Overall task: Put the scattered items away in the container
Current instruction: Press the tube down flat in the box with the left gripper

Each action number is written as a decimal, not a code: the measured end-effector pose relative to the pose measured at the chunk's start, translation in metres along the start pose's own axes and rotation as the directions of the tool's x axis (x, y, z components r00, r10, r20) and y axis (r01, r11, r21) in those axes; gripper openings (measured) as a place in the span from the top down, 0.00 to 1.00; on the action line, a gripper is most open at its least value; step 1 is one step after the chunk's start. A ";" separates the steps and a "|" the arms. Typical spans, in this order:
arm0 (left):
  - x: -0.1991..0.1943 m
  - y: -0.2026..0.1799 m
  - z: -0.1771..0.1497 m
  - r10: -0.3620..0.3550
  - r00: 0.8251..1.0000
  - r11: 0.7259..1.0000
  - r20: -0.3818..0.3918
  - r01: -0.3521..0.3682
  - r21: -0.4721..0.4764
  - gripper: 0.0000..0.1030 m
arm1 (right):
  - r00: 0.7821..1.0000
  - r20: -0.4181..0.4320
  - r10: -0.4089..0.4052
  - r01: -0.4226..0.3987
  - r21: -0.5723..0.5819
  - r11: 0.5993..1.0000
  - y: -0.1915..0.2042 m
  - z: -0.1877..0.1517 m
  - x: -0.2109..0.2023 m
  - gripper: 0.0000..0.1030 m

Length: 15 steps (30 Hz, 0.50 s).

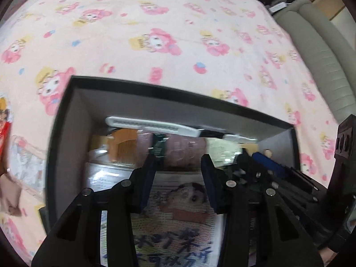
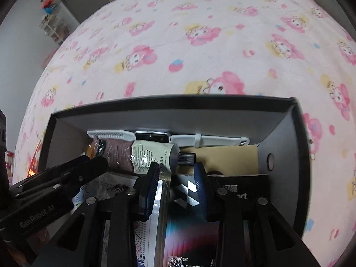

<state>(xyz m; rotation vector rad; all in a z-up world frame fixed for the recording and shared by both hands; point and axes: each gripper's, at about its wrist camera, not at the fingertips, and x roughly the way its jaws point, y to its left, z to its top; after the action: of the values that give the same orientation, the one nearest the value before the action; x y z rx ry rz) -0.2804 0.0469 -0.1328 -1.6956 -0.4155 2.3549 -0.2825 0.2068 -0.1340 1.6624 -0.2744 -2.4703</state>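
On the bed, over a pink cartoon-print blanket, sits the black open-top box with grey inner walls, both tools hanging over it and angled down into it. Left tool has its jaws apart, nothing pinched, hovering above a cartoon-printed packet lying flat on the box floor. Right tool also has its jaws parted, pads not pressing anything; between and below them lies a dark screen-protector package with a silvery strip beside it. Along the far wall inside the box: a white-strapped smartwatch, laid lengthwise. Just in front of it, a cream tube with a black ribbed cap, cap pointing right, next to a brown wrapped item on its left. Wooden comb shows in the left wrist view near the far-left corner, slightly blurred. Brown cardboard piece lies at the right end, a black card in front of it. Red snack packet remains outside the box on the blanket at the left edge.
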 end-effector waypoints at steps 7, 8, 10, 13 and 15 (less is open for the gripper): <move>0.023 -0.012 0.000 0.055 0.996 0.998 -0.074 -0.055 0.001 0.58 | 0.994 -0.029 -0.102 0.103 0.018 0.995 -0.003 -0.001 0.015 0.72; 0.024 -0.010 0.001 0.066 0.995 0.998 -0.074 -0.066 -0.004 0.58 | 0.995 -0.041 -0.093 0.094 0.024 0.995 -0.004 0.000 0.017 0.72; 0.024 -0.004 0.001 0.093 0.993 0.995 -0.065 -0.095 -0.015 0.58 | 0.997 -0.041 -0.059 0.060 0.029 0.998 -0.005 0.000 0.019 0.72; 0.021 0.005 0.001 0.090 0.994 0.995 -0.055 -0.092 -0.048 0.59 | 0.998 -0.057 0.013 -0.015 -0.035 0.999 0.007 -0.001 0.021 0.72; 0.015 0.008 0.001 0.085 0.996 0.994 -0.038 -0.087 -0.059 0.59 | 0.997 -0.062 0.040 -0.045 -0.085 0.995 0.019 -0.002 0.022 0.73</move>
<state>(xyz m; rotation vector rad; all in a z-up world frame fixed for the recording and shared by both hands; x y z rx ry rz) -0.2863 0.0441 -0.1491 -1.8148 -0.4197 2.3910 -0.2885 0.1834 -0.1498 1.6749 -0.1905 -2.3620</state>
